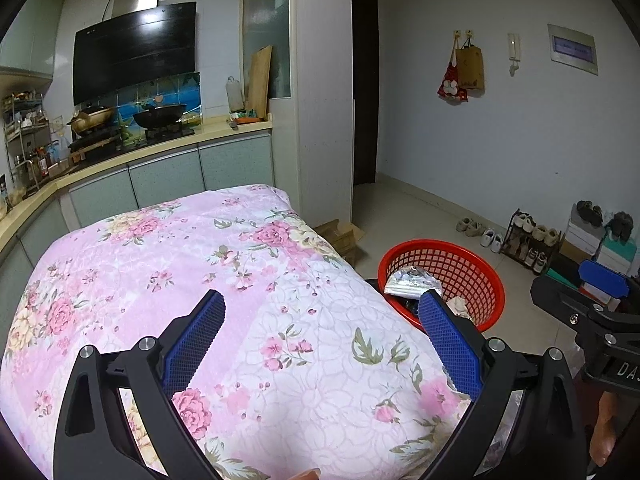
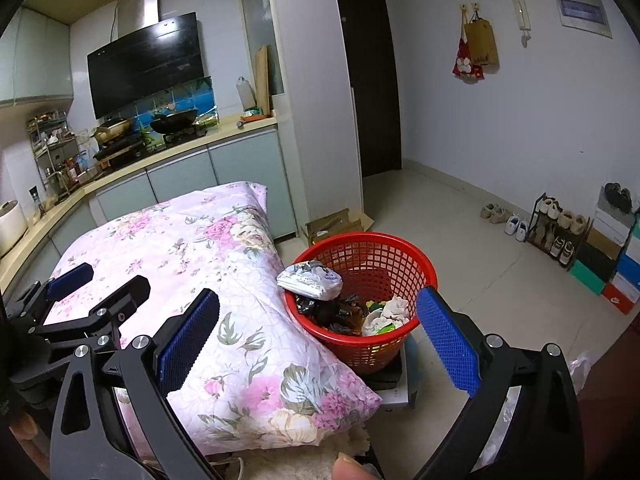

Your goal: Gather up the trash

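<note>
Over on the left, the left gripper (image 1: 322, 312) hangs above the floral quilt (image 1: 224, 264), blue pads spread wide, nothing between them. The quilt's pink roses fill the middle of the left wrist view, and the kitchen counter (image 1: 132, 156) runs behind it. Moving right, the red basket (image 2: 362, 276) sits tight against the quilt's edge, up on a low dark stand. A white wrapped packet (image 2: 310, 280) rests on the basket's near-left rim, half in, half out. Inside lie dark crumpled wrappers (image 2: 328, 312) and white crumpled paper (image 2: 390, 312). The right gripper (image 2: 318, 312) is stretched wide too, its right finger (image 2: 448, 340) in front of the basket's right side, and it grips nothing. Far right, a shoe rack (image 2: 558, 226) and stacked boxes (image 2: 616, 264) line the wall.
</note>
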`<action>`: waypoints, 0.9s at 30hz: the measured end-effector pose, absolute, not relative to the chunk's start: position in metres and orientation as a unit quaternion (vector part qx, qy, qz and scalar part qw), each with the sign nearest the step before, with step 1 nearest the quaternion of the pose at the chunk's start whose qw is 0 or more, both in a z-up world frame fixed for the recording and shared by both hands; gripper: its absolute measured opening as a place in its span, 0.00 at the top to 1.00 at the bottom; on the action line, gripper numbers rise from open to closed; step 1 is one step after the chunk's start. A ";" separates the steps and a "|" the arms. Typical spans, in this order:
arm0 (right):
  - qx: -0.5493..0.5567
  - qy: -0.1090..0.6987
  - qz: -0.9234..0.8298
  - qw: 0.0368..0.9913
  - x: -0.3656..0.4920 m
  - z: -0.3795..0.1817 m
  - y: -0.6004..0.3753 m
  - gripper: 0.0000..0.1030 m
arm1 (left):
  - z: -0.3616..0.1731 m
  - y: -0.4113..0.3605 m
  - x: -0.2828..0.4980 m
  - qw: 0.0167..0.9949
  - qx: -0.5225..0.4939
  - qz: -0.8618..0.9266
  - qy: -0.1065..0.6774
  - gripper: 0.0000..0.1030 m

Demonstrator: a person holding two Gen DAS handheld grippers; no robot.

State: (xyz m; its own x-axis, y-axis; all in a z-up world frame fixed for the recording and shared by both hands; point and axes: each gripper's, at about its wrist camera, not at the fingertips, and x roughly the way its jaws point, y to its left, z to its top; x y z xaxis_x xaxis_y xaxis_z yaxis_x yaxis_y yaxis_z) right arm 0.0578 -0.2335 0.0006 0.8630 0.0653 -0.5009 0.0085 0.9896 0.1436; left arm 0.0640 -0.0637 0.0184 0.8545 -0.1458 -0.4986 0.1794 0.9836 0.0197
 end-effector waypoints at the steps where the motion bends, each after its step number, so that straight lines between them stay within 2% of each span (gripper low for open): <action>1: 0.072 0.262 0.017 0.962 0.058 0.000 -0.234 0.07 | 0.019 -0.064 0.064 0.962 0.033 -0.084 0.256 0.09; 27: 0.067 0.275 0.031 0.959 0.054 -0.006 -0.224 0.07 | 0.021 -0.054 0.055 0.964 0.027 -0.063 0.256 0.09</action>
State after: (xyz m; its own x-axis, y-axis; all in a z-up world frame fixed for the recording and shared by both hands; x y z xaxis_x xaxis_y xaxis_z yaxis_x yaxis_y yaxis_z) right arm 0.0544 -0.2238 -0.0058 0.8464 0.0957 -0.5239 -0.0223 0.9892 0.1447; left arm 0.0549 -0.0543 0.0215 0.8606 -0.1081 -0.4977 0.1358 0.9905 0.0196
